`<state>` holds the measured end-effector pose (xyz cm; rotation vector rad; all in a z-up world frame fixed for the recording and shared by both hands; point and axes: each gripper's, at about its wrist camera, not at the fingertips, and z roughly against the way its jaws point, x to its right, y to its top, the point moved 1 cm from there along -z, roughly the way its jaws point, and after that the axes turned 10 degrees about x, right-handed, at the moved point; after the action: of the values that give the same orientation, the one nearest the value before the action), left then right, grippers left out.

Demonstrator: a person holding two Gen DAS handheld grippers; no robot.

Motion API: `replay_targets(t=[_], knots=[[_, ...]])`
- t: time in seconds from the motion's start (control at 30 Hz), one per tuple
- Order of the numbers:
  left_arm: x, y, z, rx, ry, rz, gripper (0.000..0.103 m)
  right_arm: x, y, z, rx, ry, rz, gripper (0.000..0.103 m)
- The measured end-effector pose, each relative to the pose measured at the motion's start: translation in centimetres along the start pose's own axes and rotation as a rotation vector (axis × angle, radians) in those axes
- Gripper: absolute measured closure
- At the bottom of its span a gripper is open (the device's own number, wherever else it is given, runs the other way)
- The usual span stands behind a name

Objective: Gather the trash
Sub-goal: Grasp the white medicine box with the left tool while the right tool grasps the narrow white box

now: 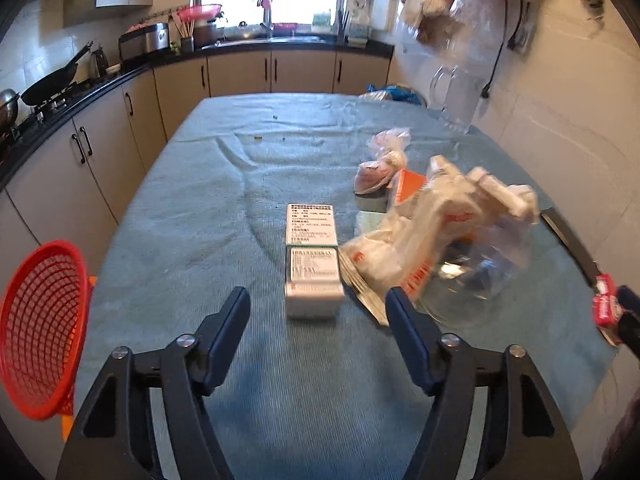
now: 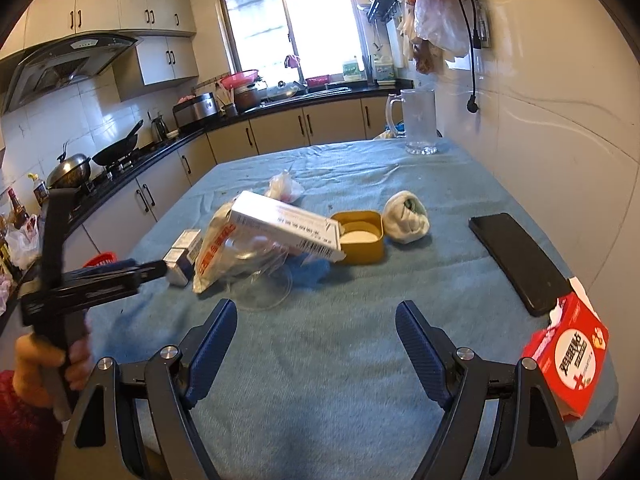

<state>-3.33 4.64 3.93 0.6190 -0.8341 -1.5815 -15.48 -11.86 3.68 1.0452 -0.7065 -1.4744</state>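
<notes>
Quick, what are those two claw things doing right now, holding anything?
Left gripper: open, nothing between its fingers.
Right gripper: open, holding nothing.

A home kitchen: range hood [image 2: 68, 60], wok [image 2: 118, 152], cabinets [image 2: 276, 132], sink faucet [image 1: 267, 14].

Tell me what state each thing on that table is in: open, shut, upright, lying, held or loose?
Left gripper: open, nothing between the jaws.
Right gripper: open, holding nothing.
White boxes: closed, lying flat, end to end.
Plastic bag: crumpled, blurred, leaning over the glass dish.
Yellow tin: open, no lid on it.
Mug: upright.
Phone: lying flat, screen dark.
Red box: torn open, at the table's edge.
</notes>
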Motion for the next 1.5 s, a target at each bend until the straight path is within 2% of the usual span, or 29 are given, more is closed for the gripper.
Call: replay_targets(t=[0.1,0.23,0.37,0.5,0.6,0.87,1.13,1.17,1.23,1.5], knots=[[-0.1,0.5,-2.4,-0.032,0.012,-0.002,0.041,0.2,0.6,-0.3,0.004,0.023,-0.003,0.018],[-0.6,0.9,-4.6,-0.062,0.018,0.009,0.056,-0.2,1.4,-1.2,0.008,0.066,0.021,0.023],[-1.4,0.8,-5.9,-0.084,0.006,0.031,0.068,-1.7,2.1,-2.5,0.028,0.102,0.135,0.03],[-1.6,0.7,-6.0,-0.069,0.002,0.025,0.068,-2.4,2.0,-5.4,-0.044,0.127,0.246,0.056],[-1.9,0.6,-5.9,-0.063,0.005,0.027,0.069,-2.8,2.0,-6.9,-0.077,0.148,0.278,0.057],[-2.5,0.4,-5.8,-0.062,-0.008,0.035,0.069,-5.9,2.6,-8.9,-0.029,0.15,0.354,0.057],[-2.7,0.5,-5.8,-0.061,-0.016,0.042,0.069,-7.9,2.6,-11.3,-0.014,0.064,0.447,0.057],[-2.7,0.6,-5.8,-0.061,-0.018,0.044,0.069,-7.8,2.7,-11.6,-0.018,0.055,0.445,0.057],[-2.7,0.6,-5.8,-0.059,-0.019,0.043,0.069,-7.4,2.9,-11.6,-0.003,0.046,0.414,0.069],[-2.4,0.9,-4.8,-0.017,-0.025,0.032,0.069,-4.2,4.5,-8.6,0.085,0.031,0.25,0.079]])
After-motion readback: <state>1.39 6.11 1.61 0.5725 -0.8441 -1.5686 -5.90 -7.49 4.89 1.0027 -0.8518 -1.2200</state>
